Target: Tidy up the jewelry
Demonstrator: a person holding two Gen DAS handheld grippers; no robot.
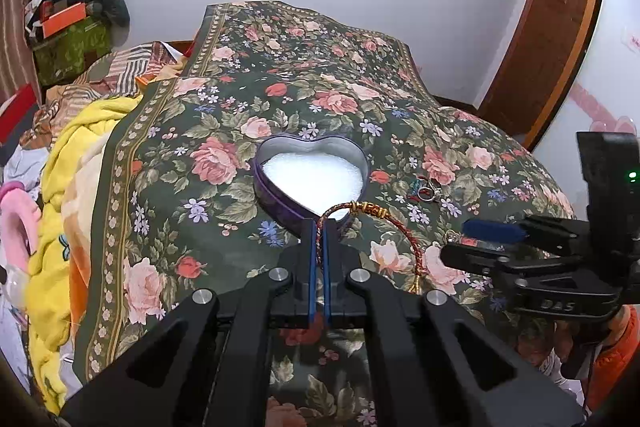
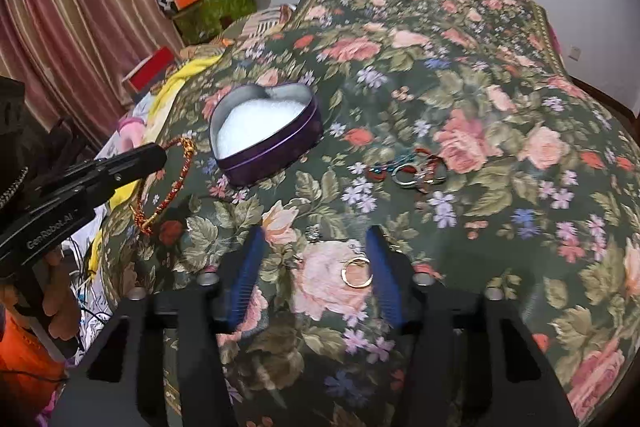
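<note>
The left gripper (image 1: 320, 227) pinches the red bracelet (image 1: 404, 243) at the heart tin's (image 1: 276, 203) 6 o'clock edge. The right gripper (image 2: 316, 247) hovers spread, a gold ring (image 2: 356, 271) on the bed (image 2: 500, 99) between its fingers.

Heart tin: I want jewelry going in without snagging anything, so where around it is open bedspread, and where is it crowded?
Open: bedspread behind and right of the heart tin, toward the wall. The tin's white padding is bare. Crowded: the ring cluster right of the tin, the gold hoop between the right tool fingers, and the tin's left, where the left tool holds the red bracelet.
</note>
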